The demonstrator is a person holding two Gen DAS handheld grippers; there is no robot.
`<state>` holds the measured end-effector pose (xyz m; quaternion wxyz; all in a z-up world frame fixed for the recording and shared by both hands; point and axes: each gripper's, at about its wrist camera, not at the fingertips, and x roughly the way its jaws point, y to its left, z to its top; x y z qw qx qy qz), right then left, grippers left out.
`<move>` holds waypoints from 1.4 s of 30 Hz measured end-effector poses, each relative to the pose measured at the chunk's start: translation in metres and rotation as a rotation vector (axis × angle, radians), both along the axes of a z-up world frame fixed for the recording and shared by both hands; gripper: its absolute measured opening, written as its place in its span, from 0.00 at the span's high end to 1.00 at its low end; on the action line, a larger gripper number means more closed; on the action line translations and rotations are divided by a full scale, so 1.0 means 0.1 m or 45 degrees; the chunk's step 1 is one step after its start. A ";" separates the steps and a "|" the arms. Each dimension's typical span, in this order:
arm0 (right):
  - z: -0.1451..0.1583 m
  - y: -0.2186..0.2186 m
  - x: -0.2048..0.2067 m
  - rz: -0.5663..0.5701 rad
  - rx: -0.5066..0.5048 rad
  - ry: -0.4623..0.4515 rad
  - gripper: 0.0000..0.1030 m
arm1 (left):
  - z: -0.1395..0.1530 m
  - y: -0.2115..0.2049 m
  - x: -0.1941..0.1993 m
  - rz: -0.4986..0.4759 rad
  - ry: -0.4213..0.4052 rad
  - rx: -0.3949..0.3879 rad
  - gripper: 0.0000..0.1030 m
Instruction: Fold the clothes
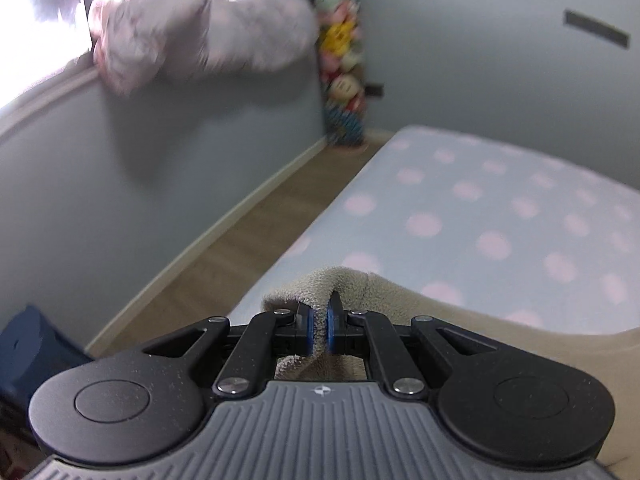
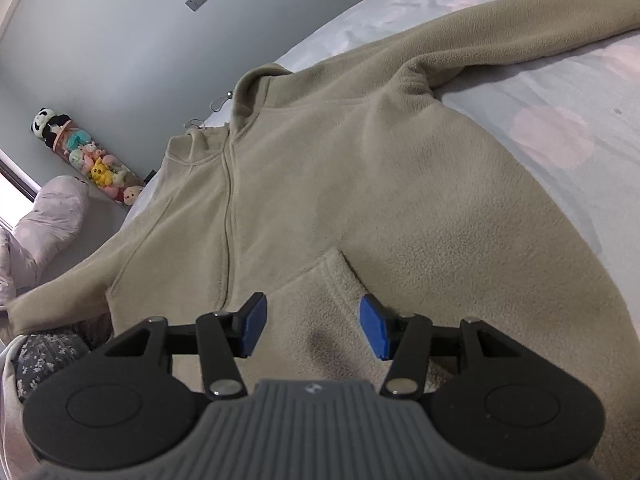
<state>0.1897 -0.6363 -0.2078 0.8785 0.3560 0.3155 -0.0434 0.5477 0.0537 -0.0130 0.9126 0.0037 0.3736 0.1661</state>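
My left gripper (image 1: 319, 326) was clamped on a fold of the beige fleece jacket (image 2: 360, 184), the blue pads (image 1: 305, 330) squeezing a soft ridge of pile that bulged up past them. Which edge of the garment that was, I couldn't tell from the left wrist view. The jacket itself lay front-up on the bed (image 1: 500, 208), zip closed, collar (image 2: 256, 92) standing, one sleeve (image 2: 540, 28) stretched away toward the far right, the other running off to the left edge.

My right gripper (image 2: 313, 330) hung with jaws wide apart and nothing between them, just above the pocket panel (image 2: 320, 292) near the hem.

To do this well, I judged the pinch needed to stay deep enough that the thick fleece wouldn't slip, and any lift should stay low and even so the body didn't drag or bunch.

The fleece looked plush, matte, springy. The bedsheet was smooth, pale blue with pink dots.
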 end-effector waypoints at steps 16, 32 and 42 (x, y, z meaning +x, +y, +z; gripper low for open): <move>0.09 0.05 -0.05 0.006 -0.039 -0.031 0.46 | 0.72 -0.38 -0.95 -0.064 -0.064 -0.101 0.76; 0.46 0.17 -0.37 0.009 -0.101 -0.173 0.46 | 2.03 -2.10 -3.65 -0.540 -0.051 -0.360 0.65; 0.88 0.39 -0.59 0.069 -0.222 -0.267 0.36 | 2.32 -2.89 -5.08 -0.967 -0.076 -0.383 0.64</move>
